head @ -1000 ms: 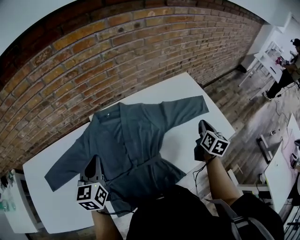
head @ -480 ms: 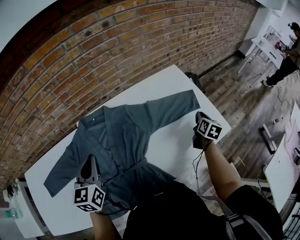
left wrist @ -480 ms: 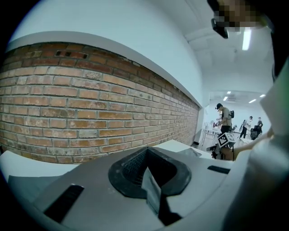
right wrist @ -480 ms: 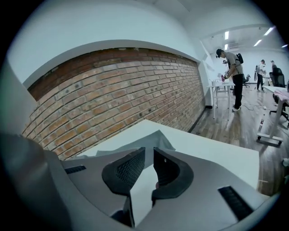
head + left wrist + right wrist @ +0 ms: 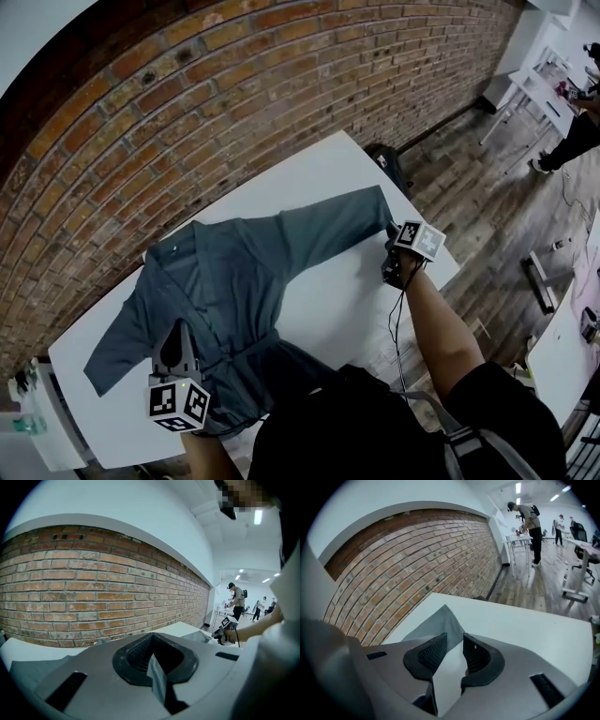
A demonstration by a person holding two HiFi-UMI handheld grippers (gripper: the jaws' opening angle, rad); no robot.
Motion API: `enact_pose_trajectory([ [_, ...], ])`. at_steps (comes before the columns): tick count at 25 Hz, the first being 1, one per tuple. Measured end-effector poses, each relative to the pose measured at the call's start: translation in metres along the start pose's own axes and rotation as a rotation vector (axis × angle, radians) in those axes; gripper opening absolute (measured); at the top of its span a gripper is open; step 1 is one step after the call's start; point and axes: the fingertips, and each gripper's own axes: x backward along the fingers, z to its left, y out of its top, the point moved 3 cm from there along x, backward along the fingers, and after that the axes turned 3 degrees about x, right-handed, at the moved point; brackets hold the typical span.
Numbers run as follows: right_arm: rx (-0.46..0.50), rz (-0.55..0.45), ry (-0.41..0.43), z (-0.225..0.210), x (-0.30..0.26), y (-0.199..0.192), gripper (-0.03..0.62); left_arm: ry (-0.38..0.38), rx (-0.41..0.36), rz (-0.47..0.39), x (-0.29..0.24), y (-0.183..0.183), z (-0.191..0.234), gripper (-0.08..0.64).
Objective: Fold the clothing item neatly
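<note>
A grey-blue robe [image 5: 234, 277] lies spread face up on the white table [image 5: 328, 309], both sleeves out and a belt across its waist. My left gripper [image 5: 177, 336] hovers over the robe's lower left part, shut, with nothing between its jaws [image 5: 153, 657]. My right gripper [image 5: 394, 234] is at the cuff of the right sleeve [image 5: 352, 217], near the table's right edge. Its jaws are opening [image 5: 453, 651]; only bare table shows between them, and the sleeve end [image 5: 436, 625] lies just ahead.
A brick wall [image 5: 216, 112] runs along the table's far side. A dark object [image 5: 387, 164] sits on the floor by the table's far right corner. People stand at white desks [image 5: 539, 94] beyond the wooden floor. A white shelf unit [image 5: 33, 412] stands at the left.
My right gripper has moved forward to the end of the right sleeve and its jaws have parted. The left gripper has stayed shut over the robe's lower left.
</note>
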Motion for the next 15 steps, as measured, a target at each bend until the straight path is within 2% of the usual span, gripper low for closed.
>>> enact_pose_trajectory([
  [8,-0.076,0.070,-0.030,-0.016,-0.021,0.002,0.087,0.031,0.012,0.005,-0.003,-0.005,-0.005,-0.008],
  [12,-0.059,0.092,-0.046,-0.015,-0.027,0.005,0.087,0.039,0.019,0.006,-0.006,-0.005,-0.005,-0.008],
  [15,-0.004,0.124,-0.069,-0.013,-0.029,0.005,0.087,0.040,0.028,0.014,-0.006,-0.009,-0.007,-0.008],
])
